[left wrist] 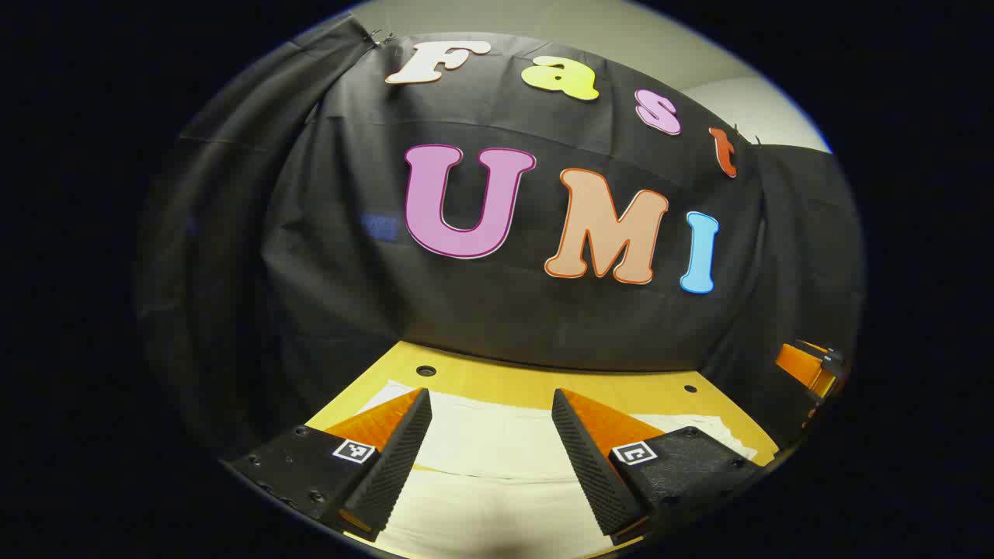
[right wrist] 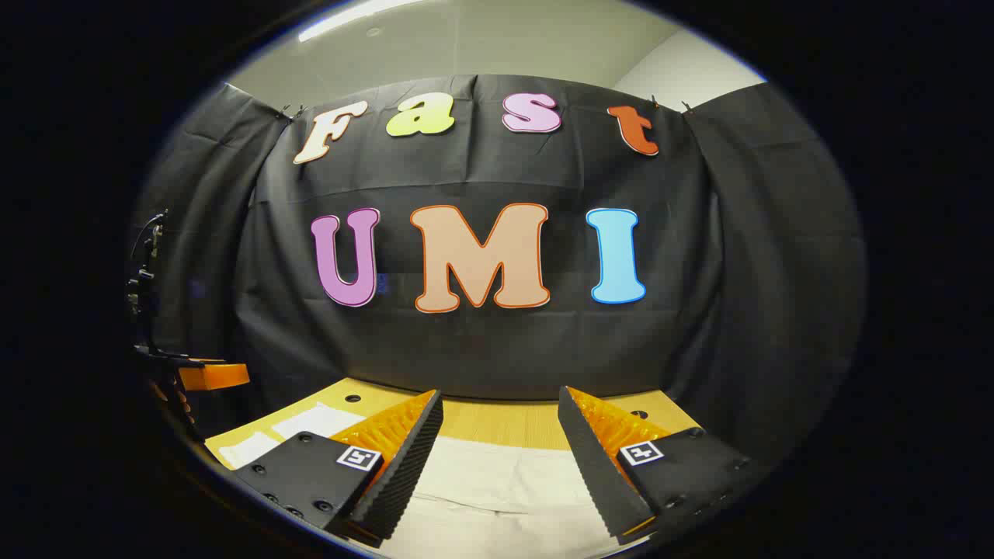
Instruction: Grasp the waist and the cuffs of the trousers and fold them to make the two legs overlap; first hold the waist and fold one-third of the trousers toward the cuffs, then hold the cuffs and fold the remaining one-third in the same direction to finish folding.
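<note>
Cream-white trousers [left wrist: 497,473] lie flat on a yellow wooden table [left wrist: 528,384], with a fold line crossing the cloth. My left gripper [left wrist: 491,404] hovers above them, open, nothing between its fingers. In the right gripper view the same pale trousers [right wrist: 497,489] spread below my right gripper [right wrist: 501,405], which is also open and holds nothing. The other gripper [right wrist: 198,376] shows at the far left edge of the right gripper view, and the right one [left wrist: 808,365] at the far right of the left gripper view.
The table's far edge [right wrist: 497,423] meets the black cloth wall [right wrist: 497,341] close behind the trousers. Small round holes [left wrist: 425,371] dot the tabletop near the back. A dark stand with cables [right wrist: 147,295] rises at the left.
</note>
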### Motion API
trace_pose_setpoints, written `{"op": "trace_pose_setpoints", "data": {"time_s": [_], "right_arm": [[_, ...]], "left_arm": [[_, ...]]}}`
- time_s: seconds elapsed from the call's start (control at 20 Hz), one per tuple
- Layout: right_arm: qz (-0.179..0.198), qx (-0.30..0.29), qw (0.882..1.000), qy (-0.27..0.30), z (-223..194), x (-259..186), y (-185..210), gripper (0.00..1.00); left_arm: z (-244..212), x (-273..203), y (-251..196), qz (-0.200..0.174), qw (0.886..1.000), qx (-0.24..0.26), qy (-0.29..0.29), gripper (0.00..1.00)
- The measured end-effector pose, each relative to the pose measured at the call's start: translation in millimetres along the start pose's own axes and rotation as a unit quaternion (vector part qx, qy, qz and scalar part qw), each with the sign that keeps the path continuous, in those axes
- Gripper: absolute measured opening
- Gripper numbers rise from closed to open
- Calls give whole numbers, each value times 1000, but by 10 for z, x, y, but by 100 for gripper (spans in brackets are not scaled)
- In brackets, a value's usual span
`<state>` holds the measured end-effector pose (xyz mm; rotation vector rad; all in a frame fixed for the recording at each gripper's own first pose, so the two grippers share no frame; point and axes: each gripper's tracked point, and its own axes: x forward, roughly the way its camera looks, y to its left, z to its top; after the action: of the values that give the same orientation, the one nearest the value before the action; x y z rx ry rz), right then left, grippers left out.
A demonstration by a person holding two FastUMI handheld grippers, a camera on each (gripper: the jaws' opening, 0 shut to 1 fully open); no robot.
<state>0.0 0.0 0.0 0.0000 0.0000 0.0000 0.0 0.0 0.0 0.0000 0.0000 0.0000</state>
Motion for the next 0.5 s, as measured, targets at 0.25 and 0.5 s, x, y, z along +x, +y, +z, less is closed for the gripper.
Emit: {"op": "trace_pose_setpoints", "data": {"time_s": [0.25,0.5], "right_arm": [[3,-1,1000,5,-40,-44,-51,95],[13,-1,1000,10,-56,-7,18,93]], "left_arm": [[-13,-33,-83,-8,1000,8,2,95],[-53,-61,-86,-8,1000,10,4,95]]}}
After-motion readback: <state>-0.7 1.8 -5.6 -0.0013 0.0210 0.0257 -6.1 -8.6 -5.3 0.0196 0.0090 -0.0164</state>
